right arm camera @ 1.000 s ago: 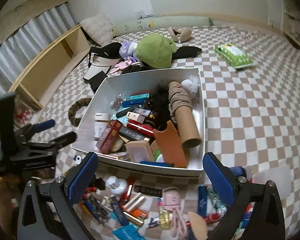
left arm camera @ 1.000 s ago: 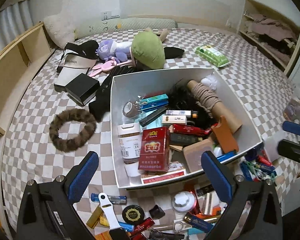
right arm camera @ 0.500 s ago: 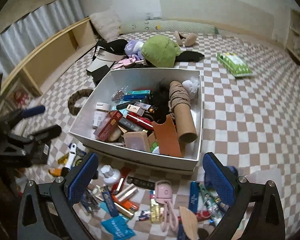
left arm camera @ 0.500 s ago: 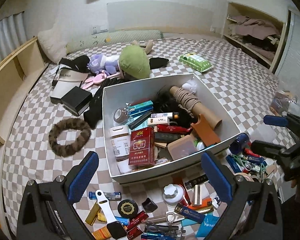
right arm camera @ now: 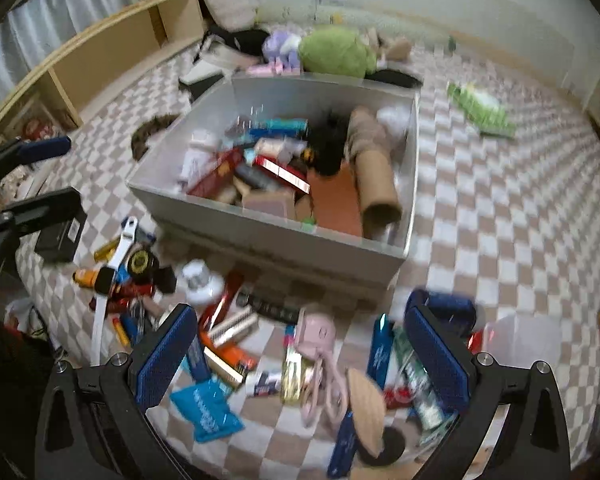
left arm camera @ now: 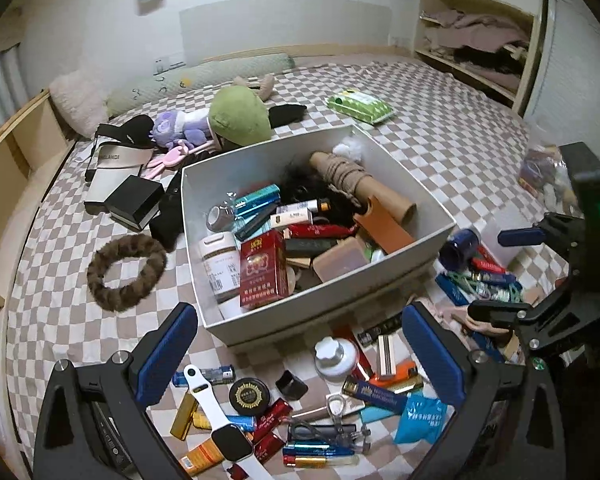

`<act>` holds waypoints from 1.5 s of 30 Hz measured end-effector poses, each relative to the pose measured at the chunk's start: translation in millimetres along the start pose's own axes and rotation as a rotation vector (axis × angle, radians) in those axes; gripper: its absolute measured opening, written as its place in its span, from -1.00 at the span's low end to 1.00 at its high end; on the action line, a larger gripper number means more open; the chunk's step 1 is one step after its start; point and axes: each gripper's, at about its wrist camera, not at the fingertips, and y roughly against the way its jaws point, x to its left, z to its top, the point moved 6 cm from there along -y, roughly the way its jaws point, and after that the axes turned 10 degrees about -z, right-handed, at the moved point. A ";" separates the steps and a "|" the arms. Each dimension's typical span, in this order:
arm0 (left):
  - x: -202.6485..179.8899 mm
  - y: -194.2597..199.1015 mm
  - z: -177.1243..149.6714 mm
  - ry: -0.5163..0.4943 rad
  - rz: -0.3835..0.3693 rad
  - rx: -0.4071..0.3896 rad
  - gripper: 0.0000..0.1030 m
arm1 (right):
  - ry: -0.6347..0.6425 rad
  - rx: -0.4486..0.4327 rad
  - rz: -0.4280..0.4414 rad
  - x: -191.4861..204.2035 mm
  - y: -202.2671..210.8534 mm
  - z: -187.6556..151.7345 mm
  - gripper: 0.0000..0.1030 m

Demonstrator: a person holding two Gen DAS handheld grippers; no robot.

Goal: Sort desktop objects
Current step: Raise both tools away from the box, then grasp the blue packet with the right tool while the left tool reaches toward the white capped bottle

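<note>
A white box (left arm camera: 412, 196) (right arm camera: 284, 236) sits on the checkered bed, filled with a red cigarette pack (left arm camera: 263, 270), a cardboard tube (left arm camera: 364, 184), a white bottle (left arm camera: 220, 260) and other small items. Many loose items lie in front of it: a white smartwatch (left arm camera: 216, 416), a round black tin (left arm camera: 249, 391), a white cap bottle (left arm camera: 336, 354), a blue packet (left arm camera: 418, 414), a pink device (right arm camera: 316, 334). My left gripper (left arm camera: 300, 354) is open and empty above this pile. My right gripper (right arm camera: 300, 354) is open and empty over the pile's right part. The right wrist view is blurred.
A brown fur ring (left arm camera: 126, 266), a black box (left arm camera: 134, 202), a green plush (left arm camera: 240, 118) and a green wipes pack (left arm camera: 360, 106) lie around the box. Wooden shelving (right arm camera: 112, 56) runs along the left of the bed. A dark blue jar (left arm camera: 458, 248) lies right of the box.
Both grippers have pulled back and risen, so the box looks smaller and more of the front pile shows. The right gripper has swung left and is still moving. Both stayed open.
</note>
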 end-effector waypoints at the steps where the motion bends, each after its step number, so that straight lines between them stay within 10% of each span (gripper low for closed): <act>1: -1.2 -0.2 -1.6 -0.005 -0.003 0.003 1.00 | -0.008 0.024 0.020 0.4 -3.2 -4.2 1.00; 24: 5.5 -49.1 -43.3 0.080 -0.055 0.229 1.00 | 0.338 0.052 0.201 78.0 -24.0 -76.2 1.00; 36: -1.3 -98.8 -62.4 0.061 -0.070 0.382 1.00 | 0.469 0.183 0.259 106.0 -55.7 -113.9 0.44; 45: 1.2 -118.2 -54.8 0.081 -0.089 0.419 1.00 | 0.505 0.224 0.248 111.3 -68.1 -124.8 0.44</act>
